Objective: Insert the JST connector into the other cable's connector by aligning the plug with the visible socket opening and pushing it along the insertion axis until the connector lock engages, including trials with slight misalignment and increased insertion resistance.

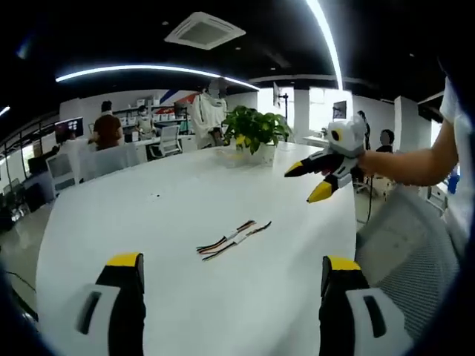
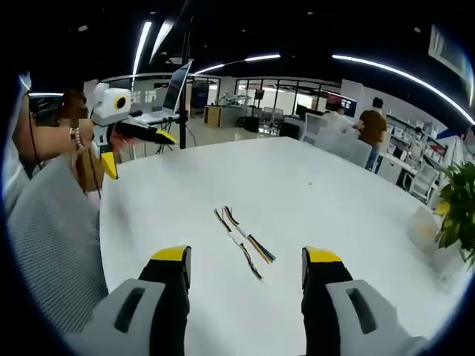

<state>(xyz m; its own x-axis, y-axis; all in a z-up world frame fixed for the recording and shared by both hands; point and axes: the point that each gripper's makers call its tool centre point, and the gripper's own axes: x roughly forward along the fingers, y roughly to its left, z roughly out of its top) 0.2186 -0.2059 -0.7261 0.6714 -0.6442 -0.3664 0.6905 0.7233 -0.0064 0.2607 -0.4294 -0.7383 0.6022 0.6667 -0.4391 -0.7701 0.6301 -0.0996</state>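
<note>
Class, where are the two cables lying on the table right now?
The two cables lie side by side on the white table, ahead of the open left gripper and nearer than the potted plant. In the right gripper view they lie ahead of the open right gripper.

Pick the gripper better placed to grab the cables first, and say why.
Either: both the left gripper and the right gripper are open, empty, above the table, with the cables centred ahead.

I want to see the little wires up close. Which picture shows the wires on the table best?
The right gripper view: the cables lie nearer there, between the open jaws, so their coloured strands show. In the left gripper view the cables sit farther out on the white table and look smaller.
</note>
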